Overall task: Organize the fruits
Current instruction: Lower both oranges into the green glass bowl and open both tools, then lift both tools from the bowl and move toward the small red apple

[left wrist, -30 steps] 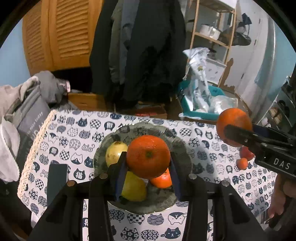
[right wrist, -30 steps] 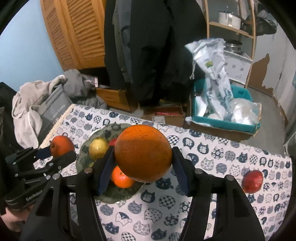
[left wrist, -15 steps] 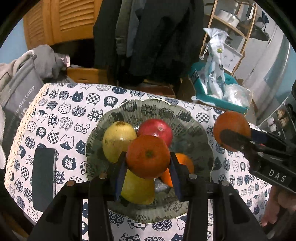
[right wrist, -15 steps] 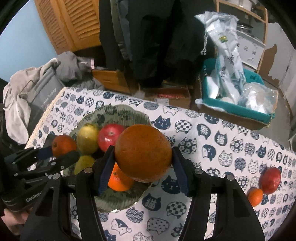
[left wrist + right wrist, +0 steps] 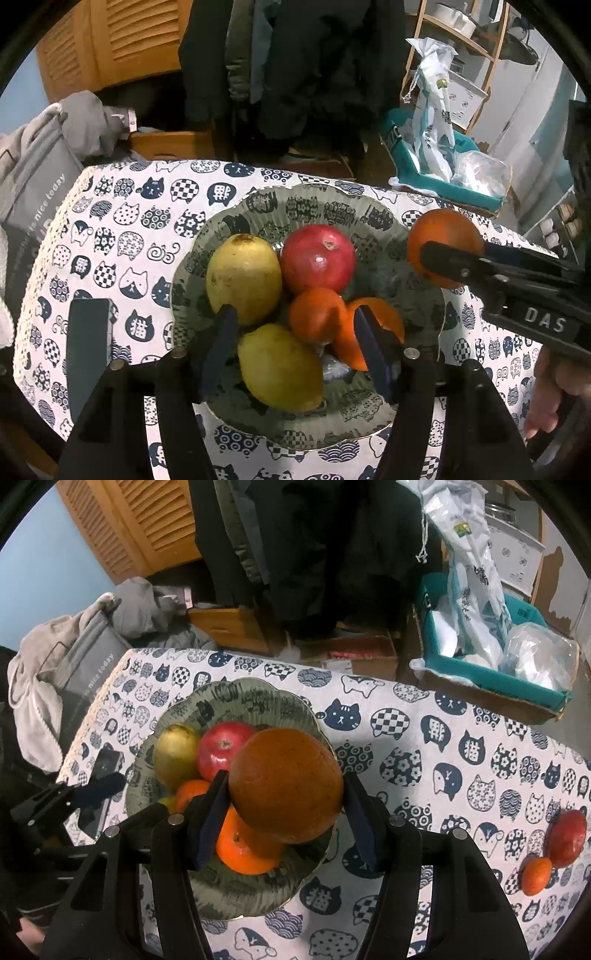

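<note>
A grey-green patterned plate (image 5: 295, 206) on the cat-print tablecloth holds two yellow fruits (image 5: 243, 273), a red apple (image 5: 317, 258) and two small oranges. My left gripper (image 5: 293, 321) hangs low over the plate with its jaws opening. The small orange (image 5: 314, 314) lies in the plate between the pads, which no longer press on it. The second small orange (image 5: 380, 317) sits partly behind the right-hand pad. My right gripper (image 5: 286, 781) is shut on a large orange (image 5: 286, 786), held just above the plate's (image 5: 236, 686) right side.
A red apple (image 5: 567, 836) and a small orange (image 5: 537, 875) lie on the cloth at the far right. A dark flat slab (image 5: 88, 354) lies left of the plate. Grey clothes (image 5: 74, 657) and a teal crate (image 5: 517, 672) sit beyond the table.
Both grippers sank toward the plate. The left jaws spread apart and let go of the small orange, which now rests among the fruit. The right gripper keeps its grip on the large orange.
</note>
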Available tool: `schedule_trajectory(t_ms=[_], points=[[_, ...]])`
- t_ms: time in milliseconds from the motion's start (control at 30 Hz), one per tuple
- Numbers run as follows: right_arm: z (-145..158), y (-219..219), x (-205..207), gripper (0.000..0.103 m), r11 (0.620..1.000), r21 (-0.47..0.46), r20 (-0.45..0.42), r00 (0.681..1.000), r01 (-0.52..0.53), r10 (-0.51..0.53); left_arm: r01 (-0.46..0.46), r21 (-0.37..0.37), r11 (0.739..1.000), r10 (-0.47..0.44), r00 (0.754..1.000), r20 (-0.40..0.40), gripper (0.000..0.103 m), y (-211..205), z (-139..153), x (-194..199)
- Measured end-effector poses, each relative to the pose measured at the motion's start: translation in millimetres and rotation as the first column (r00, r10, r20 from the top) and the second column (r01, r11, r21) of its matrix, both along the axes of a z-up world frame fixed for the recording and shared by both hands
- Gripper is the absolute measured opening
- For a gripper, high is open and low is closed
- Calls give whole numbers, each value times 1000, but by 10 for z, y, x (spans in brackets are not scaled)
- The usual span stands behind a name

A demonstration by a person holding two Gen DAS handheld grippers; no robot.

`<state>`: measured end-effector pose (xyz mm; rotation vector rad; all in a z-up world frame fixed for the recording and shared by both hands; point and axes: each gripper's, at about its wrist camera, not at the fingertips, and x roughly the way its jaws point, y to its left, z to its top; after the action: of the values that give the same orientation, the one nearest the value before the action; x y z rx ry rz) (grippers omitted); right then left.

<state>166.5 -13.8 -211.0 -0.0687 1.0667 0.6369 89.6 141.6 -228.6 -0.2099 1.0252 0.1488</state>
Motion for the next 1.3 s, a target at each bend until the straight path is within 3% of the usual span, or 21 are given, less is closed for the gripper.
schedule_trajectory(t_ms=[300,500,667,800,1033,1300], points=[[-70,87,4,65,1000,-8,-16,1000,-22,22,-55,-10,998,55,998,0,67,147,61,-78],[76,63,-13,66,1000,22,16,1000,-22,21,-57,-11,998,57,998,14,67,158,127,-124],[213,22,-56,66,1000,-6,68,998,-5,5,-52,-17,998,53,998,37,67,126,233,-165],[328,-38,-117,67,998,-54,122,992,16,-9,-49,-8,999,50,997,63,75,76,344,-205],[528,-230,-187,71,993,-96,189,981,66,-47,-41,-5,999,41,994,106,81,-13,543,-276],[777,-443,-339,76,985,-134,277,959,107,-66,-21,14,1000,19,990,137,81,-137,735,-372]])
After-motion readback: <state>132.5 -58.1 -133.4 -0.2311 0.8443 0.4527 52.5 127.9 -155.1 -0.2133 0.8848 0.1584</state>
